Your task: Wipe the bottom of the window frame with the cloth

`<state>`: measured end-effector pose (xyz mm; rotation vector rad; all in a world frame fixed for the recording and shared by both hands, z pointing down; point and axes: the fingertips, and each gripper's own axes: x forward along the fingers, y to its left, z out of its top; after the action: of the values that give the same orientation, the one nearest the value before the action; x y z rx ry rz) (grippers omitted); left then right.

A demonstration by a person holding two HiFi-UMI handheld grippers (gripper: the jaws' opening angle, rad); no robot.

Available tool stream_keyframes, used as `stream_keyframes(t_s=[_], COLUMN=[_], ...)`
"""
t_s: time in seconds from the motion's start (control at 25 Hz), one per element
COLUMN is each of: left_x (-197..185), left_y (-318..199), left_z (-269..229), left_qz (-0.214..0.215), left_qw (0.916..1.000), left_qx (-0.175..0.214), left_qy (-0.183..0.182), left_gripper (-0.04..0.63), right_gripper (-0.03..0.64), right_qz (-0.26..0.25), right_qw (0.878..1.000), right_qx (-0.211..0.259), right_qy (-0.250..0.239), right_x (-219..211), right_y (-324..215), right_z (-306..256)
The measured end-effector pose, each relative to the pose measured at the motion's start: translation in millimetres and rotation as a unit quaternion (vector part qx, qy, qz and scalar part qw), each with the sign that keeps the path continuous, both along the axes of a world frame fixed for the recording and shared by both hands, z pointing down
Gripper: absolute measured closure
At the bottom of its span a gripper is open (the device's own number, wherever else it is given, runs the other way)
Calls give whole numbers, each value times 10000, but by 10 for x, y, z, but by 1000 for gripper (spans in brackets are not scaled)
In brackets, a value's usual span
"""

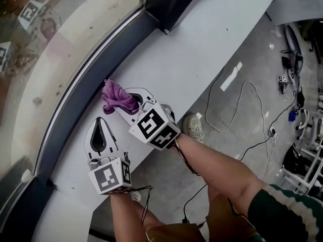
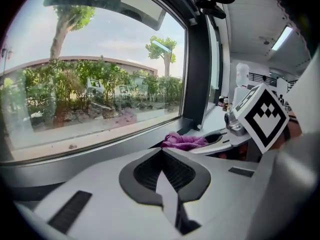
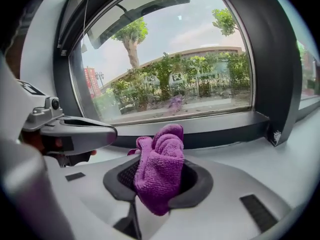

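Note:
A purple cloth [image 1: 118, 97] is bunched between the jaws of my right gripper [image 1: 121, 104], which is shut on it. The cloth touches the dark bottom window frame [image 1: 83, 92] where the frame meets the white sill [image 1: 202, 49]. In the right gripper view the cloth [image 3: 160, 166] stands up out of the right gripper [image 3: 159, 176], just short of the frame [image 3: 215, 134]. My left gripper [image 1: 100, 121] rests on the sill to the left, shut with nothing in it. In the left gripper view, the cloth [image 2: 183, 141] lies beyond the left gripper [image 2: 161, 153].
A dark upright window post [image 1: 169, 4] meets the sill further right along the frame. Below the sill's edge the grey floor holds loose cables [image 1: 242, 110], a shoe [image 1: 193, 126] and equipment at the far right [image 1: 303, 150]. The glass [image 1: 45, 49] lies beyond the frame.

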<state>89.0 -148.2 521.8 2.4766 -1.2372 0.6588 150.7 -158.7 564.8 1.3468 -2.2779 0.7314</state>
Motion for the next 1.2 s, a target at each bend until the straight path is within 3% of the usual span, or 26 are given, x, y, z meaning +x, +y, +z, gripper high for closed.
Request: stream_keyframes(t_s=[0.36, 1.08, 1.2], left_x=[192, 1244, 1601], left_y=[-44, -263, -326], left_z=[38, 204, 192], left_qz=[131, 381, 419], left_qw=[9999, 9992, 9990], left_qx=[17, 94, 148], left_qy=[36, 52, 10], left_gripper=[586, 586, 586], right_gripper=[488, 488, 488], right_qz=[65, 153, 181], right_qw=[9999, 9988, 9983], right_qx=[19, 4, -2], right_qy=[94, 462, 548], right_x=[158, 1227, 1585], right_y=[31, -124, -176], right_z=[-22, 132, 134])
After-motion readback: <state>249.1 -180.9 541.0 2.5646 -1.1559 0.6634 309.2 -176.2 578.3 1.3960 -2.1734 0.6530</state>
